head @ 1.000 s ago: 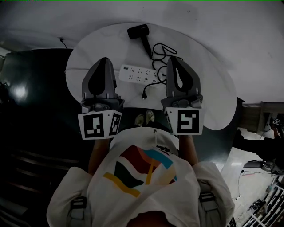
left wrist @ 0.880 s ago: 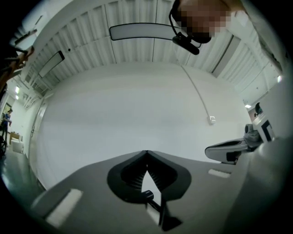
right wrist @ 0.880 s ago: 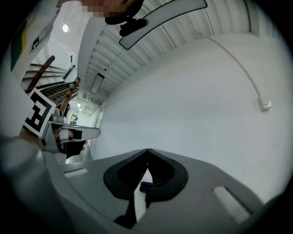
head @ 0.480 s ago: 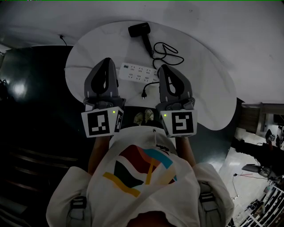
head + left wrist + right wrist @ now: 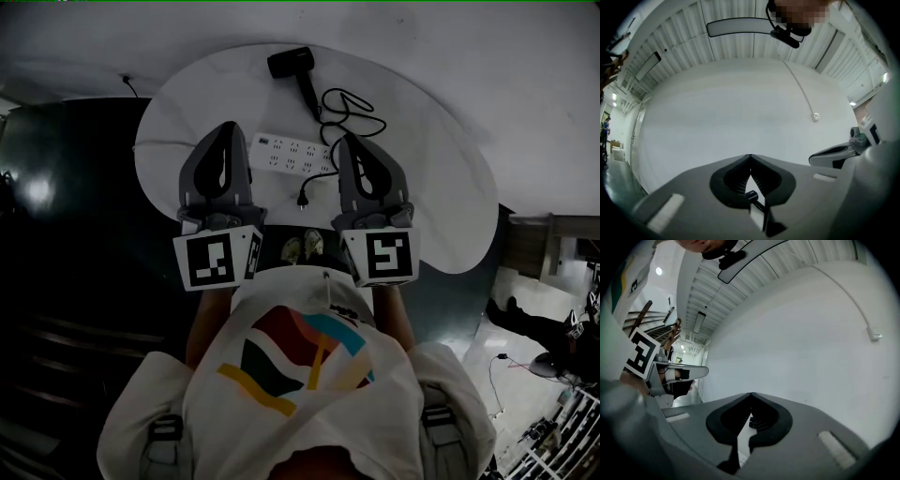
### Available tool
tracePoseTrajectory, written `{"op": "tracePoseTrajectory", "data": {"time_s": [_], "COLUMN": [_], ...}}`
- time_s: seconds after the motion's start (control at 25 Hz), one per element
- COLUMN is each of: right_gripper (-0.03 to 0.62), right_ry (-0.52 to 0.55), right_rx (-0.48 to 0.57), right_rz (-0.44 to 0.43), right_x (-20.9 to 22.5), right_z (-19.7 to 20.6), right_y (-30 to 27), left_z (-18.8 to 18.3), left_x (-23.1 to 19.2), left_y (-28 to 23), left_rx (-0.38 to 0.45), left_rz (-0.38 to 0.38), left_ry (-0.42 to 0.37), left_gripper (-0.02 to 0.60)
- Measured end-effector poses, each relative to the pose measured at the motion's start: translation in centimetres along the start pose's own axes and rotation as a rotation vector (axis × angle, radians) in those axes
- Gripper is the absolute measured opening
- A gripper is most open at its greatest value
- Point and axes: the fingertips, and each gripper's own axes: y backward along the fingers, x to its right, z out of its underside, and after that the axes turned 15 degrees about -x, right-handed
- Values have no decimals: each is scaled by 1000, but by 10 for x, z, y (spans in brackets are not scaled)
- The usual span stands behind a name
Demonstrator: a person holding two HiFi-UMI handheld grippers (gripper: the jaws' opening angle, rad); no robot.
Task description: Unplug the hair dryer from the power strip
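Observation:
In the head view a black hair dryer (image 5: 292, 63) lies at the far side of the round white table (image 5: 441, 187). Its black cord (image 5: 347, 105) loops, then runs along the white power strip (image 5: 291, 155). The cord's plug (image 5: 303, 200) lies loose on the table in front of the strip, in no socket. My left gripper (image 5: 223, 129) hovers just left of the strip, shut and empty (image 5: 749, 157). My right gripper (image 5: 352, 141) hovers at the strip's right end, also shut with nothing held (image 5: 751, 394).
The table's near edge (image 5: 281, 225) is just in front of the person, with dark floor (image 5: 75, 234) to the left. A white wall (image 5: 740, 103) fills both gripper views. A thin cable (image 5: 801, 89) runs down that wall.
The right gripper has sunk lower and shifted a little to the left, closer to the power strip. The left gripper has hardly moved. Both stay shut.

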Motion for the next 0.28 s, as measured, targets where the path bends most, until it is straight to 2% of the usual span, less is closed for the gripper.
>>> {"op": "tracePoseTrajectory", "data": {"time_s": [0.28], "right_gripper": [11], "right_ry": [8], "right_rx": [-5], "right_rz": [-16], "right_x": [-8], "right_z": [0], "right_y": [4], "left_z": [-2], "left_x": [1], "left_y": [7], "left_rx": [4], "left_rz": [4], "left_ry": [2], "left_gripper": [0]}}
